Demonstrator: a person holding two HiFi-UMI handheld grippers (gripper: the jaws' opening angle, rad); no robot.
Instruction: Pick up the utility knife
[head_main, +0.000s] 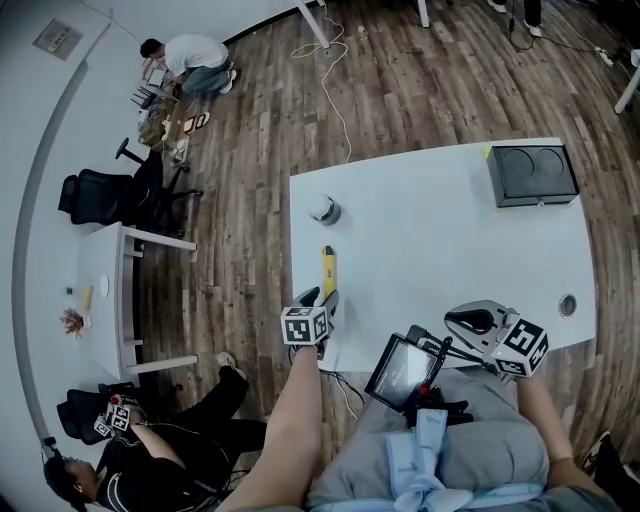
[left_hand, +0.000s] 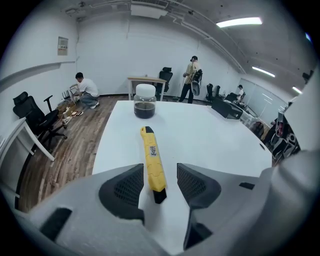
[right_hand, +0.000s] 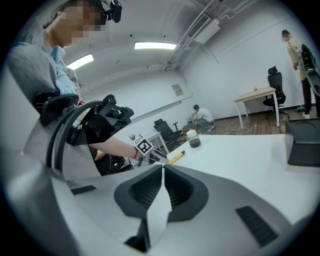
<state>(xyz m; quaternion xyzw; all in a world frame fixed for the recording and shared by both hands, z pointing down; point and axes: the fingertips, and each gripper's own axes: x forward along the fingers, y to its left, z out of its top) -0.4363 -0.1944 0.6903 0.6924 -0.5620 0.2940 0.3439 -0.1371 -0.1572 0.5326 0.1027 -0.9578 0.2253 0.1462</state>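
Left hand-held gripper (left_hand: 160, 174) released, jaws apart either side of the yellow utility knife (left_hand: 152, 157) near end, knife flat on white counter (left_hand: 210, 135); right hand-held gripper (right_hand: 162, 171) clenched, empty

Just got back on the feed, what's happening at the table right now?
A person works two handheld grippers at a white table. The left gripper is open, with one jaw on each side of the near end of the yellow utility knife. The knife lies flat and is not yet gripped. The right gripper is shut and empty.
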